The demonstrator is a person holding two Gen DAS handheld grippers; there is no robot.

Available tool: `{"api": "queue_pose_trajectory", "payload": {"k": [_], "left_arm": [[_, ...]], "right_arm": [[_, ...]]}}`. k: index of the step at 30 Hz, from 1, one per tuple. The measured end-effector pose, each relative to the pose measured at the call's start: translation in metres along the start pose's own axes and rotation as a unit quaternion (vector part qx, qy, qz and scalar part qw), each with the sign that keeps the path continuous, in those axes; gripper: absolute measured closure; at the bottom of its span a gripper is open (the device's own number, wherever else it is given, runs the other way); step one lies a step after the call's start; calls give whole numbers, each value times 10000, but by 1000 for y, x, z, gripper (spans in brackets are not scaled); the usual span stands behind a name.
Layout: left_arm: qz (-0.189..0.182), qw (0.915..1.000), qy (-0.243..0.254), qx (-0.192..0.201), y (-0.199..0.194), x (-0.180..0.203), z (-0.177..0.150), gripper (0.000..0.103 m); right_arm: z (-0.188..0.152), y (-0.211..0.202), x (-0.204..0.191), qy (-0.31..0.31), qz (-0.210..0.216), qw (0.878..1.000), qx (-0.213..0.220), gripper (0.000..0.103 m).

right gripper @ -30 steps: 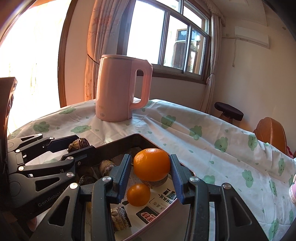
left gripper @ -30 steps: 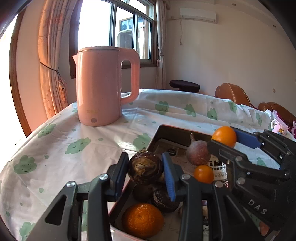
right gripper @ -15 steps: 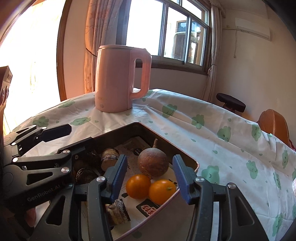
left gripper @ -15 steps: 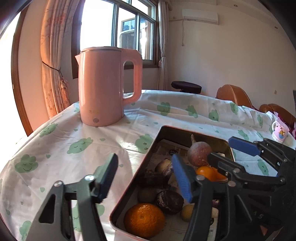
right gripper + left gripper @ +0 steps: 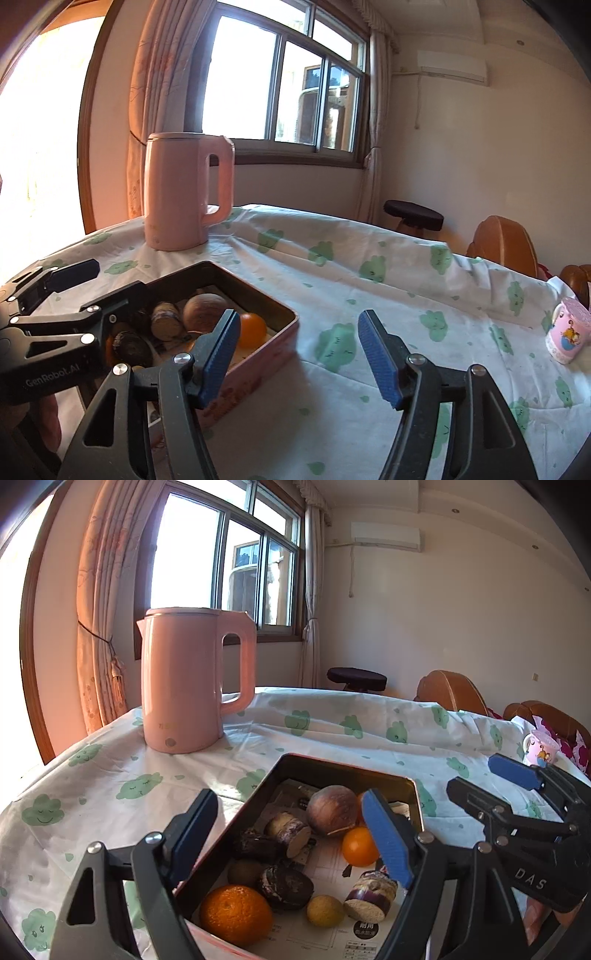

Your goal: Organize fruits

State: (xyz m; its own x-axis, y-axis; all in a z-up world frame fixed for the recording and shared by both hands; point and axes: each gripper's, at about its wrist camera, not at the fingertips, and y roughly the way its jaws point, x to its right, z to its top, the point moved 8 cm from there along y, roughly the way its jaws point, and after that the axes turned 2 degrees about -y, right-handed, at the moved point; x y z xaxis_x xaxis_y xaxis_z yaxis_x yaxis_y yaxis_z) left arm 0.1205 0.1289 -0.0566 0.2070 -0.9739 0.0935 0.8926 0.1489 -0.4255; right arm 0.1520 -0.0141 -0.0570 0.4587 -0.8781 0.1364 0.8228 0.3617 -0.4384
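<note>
A rectangular tin tray lined with printed paper sits on the cloud-print tablecloth. In it lie a big orange, a small orange, a brown round fruit, a dark wrinkled fruit and some cut pieces. My left gripper hovers over the tray's near left side with its jaws opening and nothing pressed between the pads. My right gripper is to the right of the tray, over bare cloth, its jaws also opening and empty. Each gripper shows in the other's view.
A pink kettle stands on the table behind the tray. A pink cartoon cup sits near the table's right edge. Beyond the table are a dark stool and wooden chairs.
The left gripper let go of the dark wrinkled fruit and the right let go of an orange; both now lie in the tray. Both jaws widened, and the right gripper swung right off the tray.
</note>
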Motion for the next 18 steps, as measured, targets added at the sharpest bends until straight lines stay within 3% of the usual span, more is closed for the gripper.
{"api": "queue_pose_trajectory", "payload": {"k": [6,18], "left_arm": [[77,9999,46,53,-2,2,0,13],[98,9999,55,98,-5,2,1,10]], "right_arm": [[-2,-4,7,58,-99,9998,132,35],[-5,-5,13,222,-80,9995,210,35]]}}
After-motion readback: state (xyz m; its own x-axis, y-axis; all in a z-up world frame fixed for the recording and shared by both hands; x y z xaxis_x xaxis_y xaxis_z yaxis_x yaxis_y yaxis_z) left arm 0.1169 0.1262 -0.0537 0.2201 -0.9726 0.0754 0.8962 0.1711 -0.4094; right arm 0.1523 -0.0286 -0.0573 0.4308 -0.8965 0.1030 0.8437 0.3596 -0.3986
